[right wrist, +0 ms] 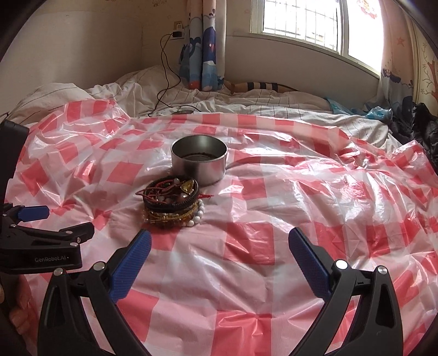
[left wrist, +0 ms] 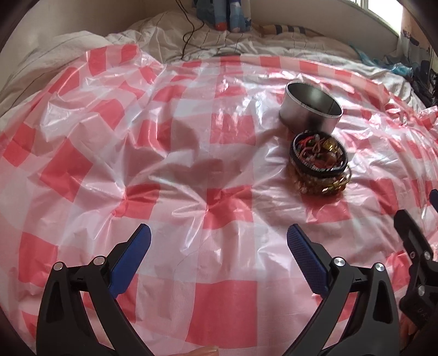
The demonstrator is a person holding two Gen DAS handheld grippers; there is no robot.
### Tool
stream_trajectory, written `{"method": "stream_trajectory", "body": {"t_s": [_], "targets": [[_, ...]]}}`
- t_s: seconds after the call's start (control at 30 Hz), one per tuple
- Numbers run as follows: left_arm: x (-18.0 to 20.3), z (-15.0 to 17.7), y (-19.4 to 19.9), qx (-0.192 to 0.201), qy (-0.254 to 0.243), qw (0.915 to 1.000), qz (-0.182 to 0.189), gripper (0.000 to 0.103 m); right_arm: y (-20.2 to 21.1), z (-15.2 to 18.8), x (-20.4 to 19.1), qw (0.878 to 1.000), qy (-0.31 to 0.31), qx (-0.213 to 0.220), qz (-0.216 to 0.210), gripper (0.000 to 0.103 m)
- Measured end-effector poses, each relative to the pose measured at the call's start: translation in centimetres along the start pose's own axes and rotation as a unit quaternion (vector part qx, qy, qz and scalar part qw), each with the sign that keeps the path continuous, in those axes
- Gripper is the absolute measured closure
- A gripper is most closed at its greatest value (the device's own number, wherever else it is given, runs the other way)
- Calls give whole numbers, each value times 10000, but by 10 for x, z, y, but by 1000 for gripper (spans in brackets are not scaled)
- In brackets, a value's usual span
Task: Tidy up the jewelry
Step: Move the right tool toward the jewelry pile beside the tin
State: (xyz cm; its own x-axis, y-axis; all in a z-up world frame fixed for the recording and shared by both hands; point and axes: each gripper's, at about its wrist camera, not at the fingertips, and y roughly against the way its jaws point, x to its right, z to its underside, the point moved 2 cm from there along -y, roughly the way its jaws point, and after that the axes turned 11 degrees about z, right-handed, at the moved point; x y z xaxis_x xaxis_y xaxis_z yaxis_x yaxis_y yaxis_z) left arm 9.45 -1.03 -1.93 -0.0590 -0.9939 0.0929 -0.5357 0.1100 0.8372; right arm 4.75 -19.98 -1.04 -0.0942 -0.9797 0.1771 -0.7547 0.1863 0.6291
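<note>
Both my left tongs (left wrist: pixel 219 235) and right tongs (right wrist: pixel 219 241) hang spread apart, empty, over the red-and-white checked plastic sheet (right wrist: pixel 273 219) on the bed. The stacked beaded bracelets (right wrist: pixel 173 202) sit touching the round silver metal tin (right wrist: pixel 199 161); window (right wrist: pixel 301 22) behind.

We have two fisheye views, each looking forward along its own gripper's two spread fingers, low over the red-checked plastic sheet (left wrist: pixel 219 153) and tilted down toward it. Our left wrist view sits to the left, so the metal tin (left wrist: pixel 310 108) and the bracelet pile (left wrist: pixel 319 161) fall right of centre, fairly near. Our right wrist view sits to the right and takes in more of the room, up to the window (right wrist: pixel 301 22); there the tin (right wrist: pixel 199 161) and pile (right wrist: pixel 172 202) lie left of centre. Both views share sheet, tin, pile and white bedding (left wrist: pixel 153 35), and each catches the other gripper at its edge.
</note>
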Motion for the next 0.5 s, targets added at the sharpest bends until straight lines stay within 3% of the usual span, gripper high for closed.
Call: {"method": "stream_trajectory", "body": {"t_s": [0.13,0.3,0.5], "targets": [[0,-5,4,146,44,9999,-7,7,-5,2,5,9997,-149,-197,-76,7],[3,-2,-5,-36,67,9999,128,7,-6,4,6,9991,-209,-210,-307,7],[3,-3,-5,-5,63,9999,99,7,-8,5,3,9991,-155,-254,-299,7]]}}
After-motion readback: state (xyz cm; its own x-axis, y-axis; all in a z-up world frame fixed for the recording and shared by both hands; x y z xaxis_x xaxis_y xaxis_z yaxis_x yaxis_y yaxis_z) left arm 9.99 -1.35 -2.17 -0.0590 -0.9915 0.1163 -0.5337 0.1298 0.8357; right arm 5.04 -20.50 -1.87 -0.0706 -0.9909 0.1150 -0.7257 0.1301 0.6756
